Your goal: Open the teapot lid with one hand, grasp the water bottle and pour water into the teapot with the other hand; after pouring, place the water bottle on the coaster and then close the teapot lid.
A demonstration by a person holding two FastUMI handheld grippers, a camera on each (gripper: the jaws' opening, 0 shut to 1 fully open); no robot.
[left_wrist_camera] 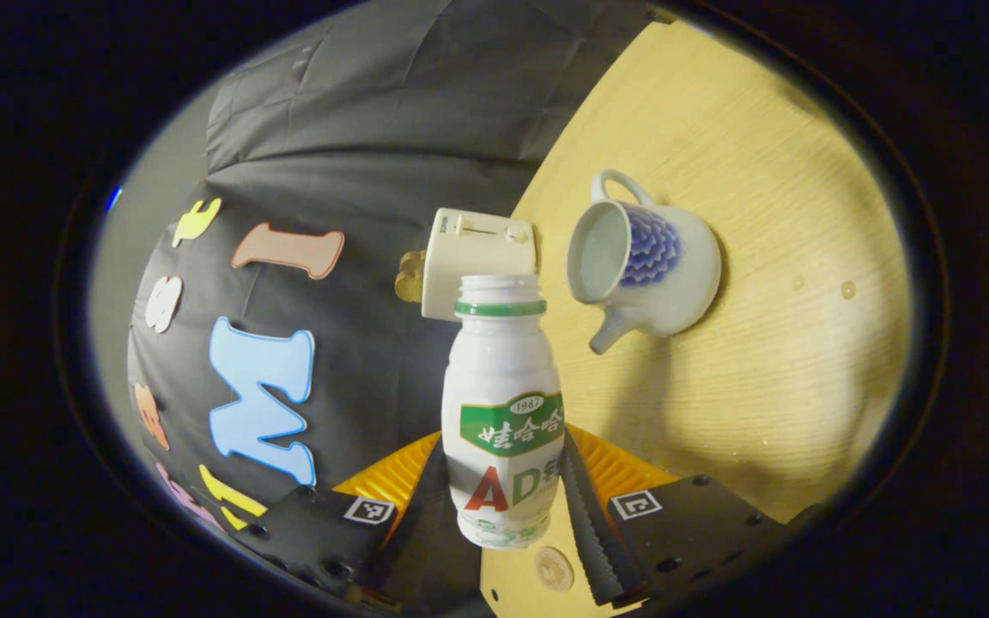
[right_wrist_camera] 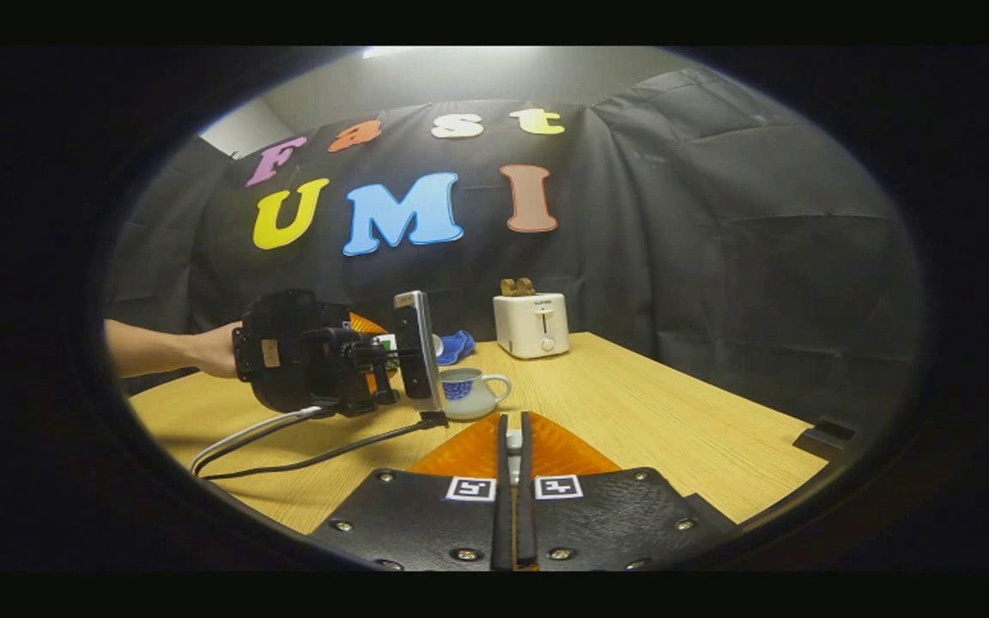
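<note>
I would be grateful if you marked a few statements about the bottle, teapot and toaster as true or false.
1. The white plastic bottle with a green label sits between the left gripper's jaws. True.
2. The bottle has its cap on. False: its mouth is open.
3. The white-and-blue ceramic teapot has its lid on. False: its top is open.
4. The white toaster stands on the light wooden table. True.
</note>
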